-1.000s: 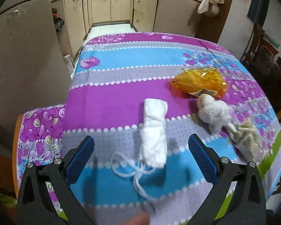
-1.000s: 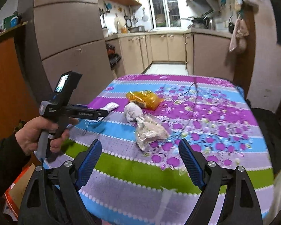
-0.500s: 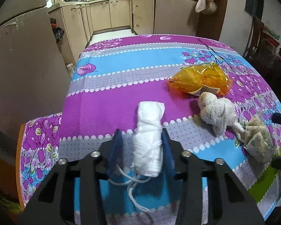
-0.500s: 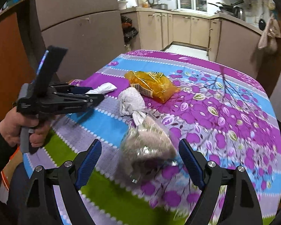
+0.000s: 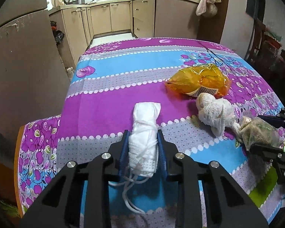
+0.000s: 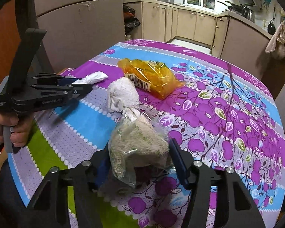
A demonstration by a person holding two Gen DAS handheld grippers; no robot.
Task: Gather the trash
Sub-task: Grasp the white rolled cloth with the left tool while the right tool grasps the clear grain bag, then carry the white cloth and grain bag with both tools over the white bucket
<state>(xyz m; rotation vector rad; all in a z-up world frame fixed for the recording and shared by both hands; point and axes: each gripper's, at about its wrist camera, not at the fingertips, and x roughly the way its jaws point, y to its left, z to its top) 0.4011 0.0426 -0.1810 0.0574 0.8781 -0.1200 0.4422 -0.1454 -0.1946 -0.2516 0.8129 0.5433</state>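
A white rolled bundle (image 5: 145,117) with loose strings lies on the flowered tablecloth (image 5: 108,106). My left gripper (image 5: 142,134) is closing, and its blue pads press the bundle's near end from both sides. Further right, a clear plastic bag of grainy scraps (image 6: 136,142) sits between the closing jaws of my right gripper (image 6: 139,146), and the pads meet its sides. The left wrist view shows that gripper (image 5: 266,134) around the bag (image 5: 260,131) at the right edge. A white crumpled towel wad (image 6: 123,95) touches the bag's far end. An orange plastic wrapper (image 6: 152,76) lies beyond.
A tall brown cabinet (image 5: 24,72) stands close along the table's left edge. Kitchen cupboards (image 5: 121,15) line the back wall. A dark chair (image 5: 260,36) is at the far right. A hand (image 6: 15,131) grips the left tool's handle near the table's front corner.
The left jaws went from wide open to pressed on the white bundle. The right gripper dropped forward over the clear bag and its jaws narrowed around it.
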